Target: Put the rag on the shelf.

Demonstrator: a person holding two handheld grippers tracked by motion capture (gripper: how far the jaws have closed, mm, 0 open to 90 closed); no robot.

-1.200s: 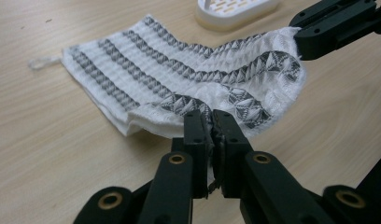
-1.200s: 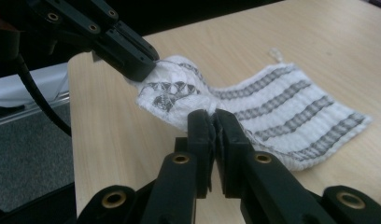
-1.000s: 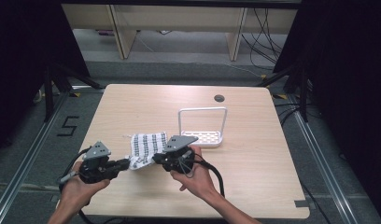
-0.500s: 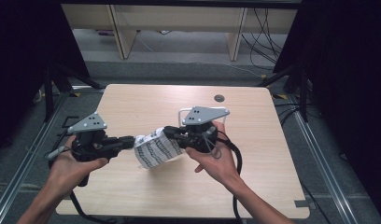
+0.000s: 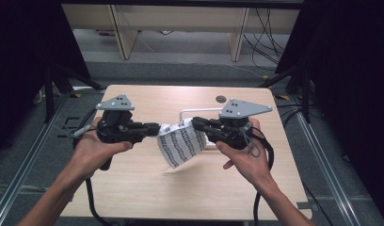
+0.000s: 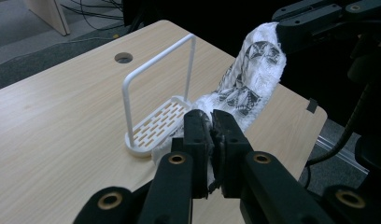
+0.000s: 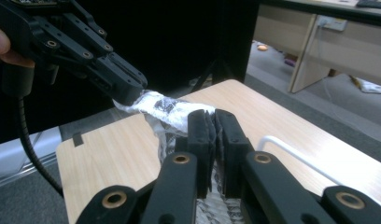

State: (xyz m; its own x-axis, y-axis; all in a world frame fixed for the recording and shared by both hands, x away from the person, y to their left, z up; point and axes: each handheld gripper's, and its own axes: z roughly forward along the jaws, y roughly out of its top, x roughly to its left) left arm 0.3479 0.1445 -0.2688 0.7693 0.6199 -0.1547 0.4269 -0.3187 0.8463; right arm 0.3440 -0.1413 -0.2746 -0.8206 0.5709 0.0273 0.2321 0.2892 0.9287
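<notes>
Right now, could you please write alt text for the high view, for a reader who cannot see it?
Two hand-held grippers hold a black-and-white patterned cloth stretched between them above a wooden table: the left hand-held gripper and the right hand-held gripper each pinch an upper corner. A white wire rack stands on the table behind the cloth.

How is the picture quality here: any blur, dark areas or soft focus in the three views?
High view: table evenly lit, surroundings nearly black, the hanging cloth slightly smeared at its lower edge. Left gripper view: white rack sharp, the near fingers soft. Right gripper view: dark backdrop, the cloth bright and a little washed out.
</notes>
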